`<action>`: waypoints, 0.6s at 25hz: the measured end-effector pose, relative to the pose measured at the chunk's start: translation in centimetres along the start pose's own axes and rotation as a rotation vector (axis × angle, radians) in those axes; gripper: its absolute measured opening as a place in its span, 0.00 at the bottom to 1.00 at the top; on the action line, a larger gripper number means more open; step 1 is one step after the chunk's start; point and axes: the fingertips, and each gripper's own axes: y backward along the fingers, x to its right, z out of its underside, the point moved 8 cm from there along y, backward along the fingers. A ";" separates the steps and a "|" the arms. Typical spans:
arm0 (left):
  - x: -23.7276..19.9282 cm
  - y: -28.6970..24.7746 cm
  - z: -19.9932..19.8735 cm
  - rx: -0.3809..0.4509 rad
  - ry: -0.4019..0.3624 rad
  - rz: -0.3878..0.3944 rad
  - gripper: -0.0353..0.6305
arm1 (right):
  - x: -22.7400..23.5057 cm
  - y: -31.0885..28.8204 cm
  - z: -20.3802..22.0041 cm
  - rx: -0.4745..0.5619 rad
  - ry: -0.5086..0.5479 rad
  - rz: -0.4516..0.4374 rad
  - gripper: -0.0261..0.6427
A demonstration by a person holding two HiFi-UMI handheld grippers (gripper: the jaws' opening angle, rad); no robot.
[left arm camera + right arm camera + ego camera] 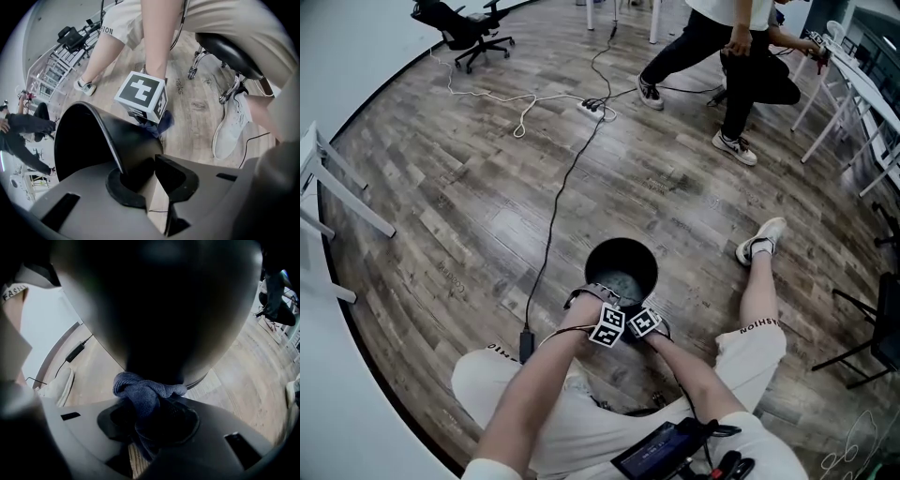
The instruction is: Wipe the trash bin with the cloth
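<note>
An office-like workroom: wood-plank floor [441, 197], a black swivel chair [461, 28] by the white wall, white tables [865, 84], a power strip [592, 107] (cables trailing).

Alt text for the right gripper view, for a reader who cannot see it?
The right hand-held gripper clamps a bunched blue cloth against the lower outer wall of a dark trash bin that fills most of the view. Either side shows wooden floor.

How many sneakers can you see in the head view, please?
3. Two are on the person at the top: one sneaker, another sneaker. The third sneaker is on the camera wearer's outstretched leg at right. Their other foot is hidden.
</note>
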 end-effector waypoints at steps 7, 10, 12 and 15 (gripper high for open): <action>0.2 0.0 0.0 -0.011 0.007 -0.003 0.15 | -1.4 4.0 0.7 -0.003 0.070 -0.015 0.20; 0.2 -0.1 -0.1 -0.009 0.010 -0.002 0.15 | -2.3 7.6 0.3 0.041 0.102 -0.040 0.20; 0.1 -0.1 -0.2 -0.008 0.011 -0.003 0.15 | -2.6 10.5 -0.5 0.088 0.110 -0.053 0.20; -0.1 0.1 0.0 -0.010 0.010 -0.005 0.15 | -3.0 14.8 -2.3 0.178 0.092 -0.061 0.20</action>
